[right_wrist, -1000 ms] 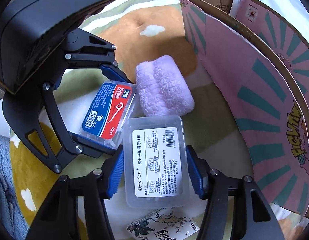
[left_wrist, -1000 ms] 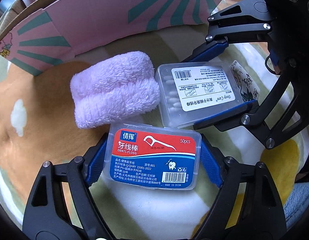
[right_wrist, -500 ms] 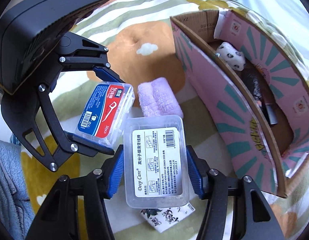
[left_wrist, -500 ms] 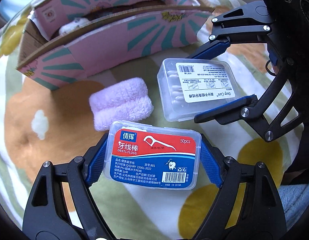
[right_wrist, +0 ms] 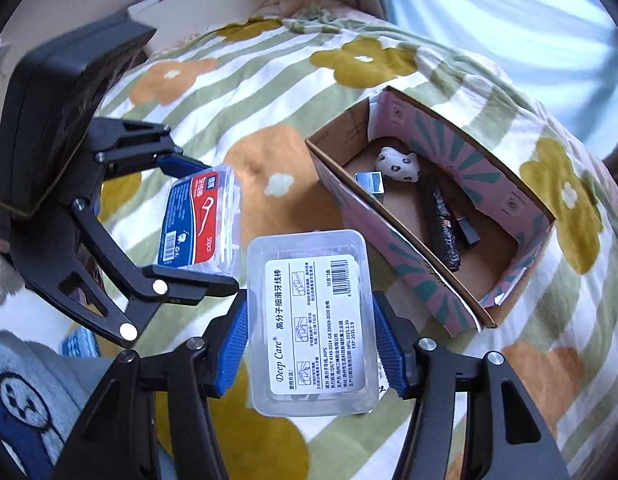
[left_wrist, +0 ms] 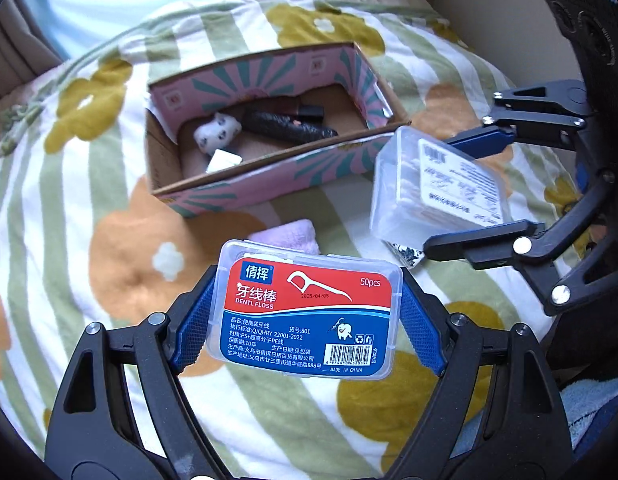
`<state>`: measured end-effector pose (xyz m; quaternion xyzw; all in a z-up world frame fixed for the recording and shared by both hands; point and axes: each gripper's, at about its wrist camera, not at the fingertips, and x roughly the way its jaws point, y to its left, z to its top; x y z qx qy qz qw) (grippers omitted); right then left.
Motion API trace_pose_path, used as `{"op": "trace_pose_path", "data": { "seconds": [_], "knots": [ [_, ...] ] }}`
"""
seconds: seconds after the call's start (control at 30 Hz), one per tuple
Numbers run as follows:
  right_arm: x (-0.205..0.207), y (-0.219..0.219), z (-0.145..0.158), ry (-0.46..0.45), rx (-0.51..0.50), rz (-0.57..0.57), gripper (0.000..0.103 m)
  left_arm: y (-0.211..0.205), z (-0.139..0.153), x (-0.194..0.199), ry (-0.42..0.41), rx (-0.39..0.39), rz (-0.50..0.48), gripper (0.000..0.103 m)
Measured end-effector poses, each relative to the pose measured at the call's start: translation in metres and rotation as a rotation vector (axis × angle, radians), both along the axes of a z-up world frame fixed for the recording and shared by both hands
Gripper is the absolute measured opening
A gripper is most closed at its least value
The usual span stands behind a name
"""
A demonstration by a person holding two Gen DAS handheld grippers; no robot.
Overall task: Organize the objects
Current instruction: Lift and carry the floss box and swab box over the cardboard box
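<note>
Above the flowered blanket (left_wrist: 49, 208): left gripper (left_wrist: 307, 312) is clamping the red-and-blue-labelled clear plastic floss box (left_wrist: 309, 310); right gripper (right_wrist: 309, 340) is clamping the white-labelled clear plastic pick box (right_wrist: 313, 320). Both are hanging lifted, probably for dropping into the open pink cardboard box (left_wrist: 269, 180).

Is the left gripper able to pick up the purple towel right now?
Probably not: the left gripper is already shut on the red-and-blue floss box, so its jaws are full, and that box hides most of the purple towel.
</note>
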<state>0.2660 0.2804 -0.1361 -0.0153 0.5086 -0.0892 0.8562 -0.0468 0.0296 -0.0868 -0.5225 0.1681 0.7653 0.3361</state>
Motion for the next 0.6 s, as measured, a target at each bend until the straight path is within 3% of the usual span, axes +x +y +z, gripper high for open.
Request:
{"op": "trace_pose_path", "data": {
  "seconds": [0.07, 0.1, 0.33, 0.6],
  "knots": [
    [-0.003, 0.009, 0.017, -0.021, -0.004, -0.055, 0.054, -0.003, 0.013, -0.001, 0.005, 0.007, 0.013, 0.082],
    [-0.004, 0.011, 0.025, 0.031, -0.018, -0.212, 0.054, -0.005, 0.021, 0.0, 0.012, 0.003, 0.023, 0.082],
    [-0.01, 0.038, 0.073, -0.039, -0.059, -0.427, 0.054, -0.018, 0.061, 0.0, 0.016, 0.025, 0.115, 0.082],
    [-0.026, 0.051, 0.099, -0.084, -0.093, -0.768, 0.054, -0.034, 0.091, 0.005, 0.049, 0.031, 0.263, 0.082]
  ]
}}
